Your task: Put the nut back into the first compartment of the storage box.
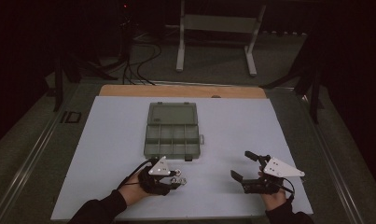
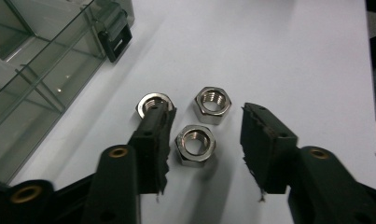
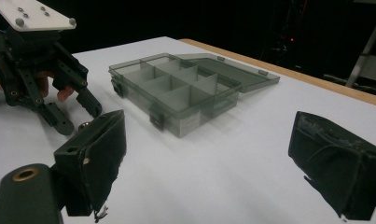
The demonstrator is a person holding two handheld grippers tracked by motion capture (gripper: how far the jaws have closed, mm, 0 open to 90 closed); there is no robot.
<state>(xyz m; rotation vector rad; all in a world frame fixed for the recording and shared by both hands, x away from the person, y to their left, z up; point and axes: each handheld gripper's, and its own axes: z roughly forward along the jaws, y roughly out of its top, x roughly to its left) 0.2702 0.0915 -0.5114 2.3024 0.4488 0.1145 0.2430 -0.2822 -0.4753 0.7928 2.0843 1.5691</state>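
Three steel nuts lie loose on the white worktop (image 1: 106, 140), close together just in front of the open box (image 1: 172, 130), near its latch (image 2: 114, 39). The left hand-held gripper (image 2: 205, 135) is lowered over them, its jaws set either side of the near nut (image 2: 195, 145) without pressing it; the pads stand apart from its flats, so nothing is gripped yet. That straddle suggests a pick of this nut for one of the box's compartments. The left nut (image 2: 150, 103) sits touching the tip of the left jaw, and the far nut (image 2: 213, 104) lies just beyond the near one, so a closing pinch could nudge either. The right hand-held gripper (image 1: 251, 168) rests well apart with its jaws spread wide and empty, leaving bare worktop between it and the box. The box lid lies flat behind, so the compartments are free from above.
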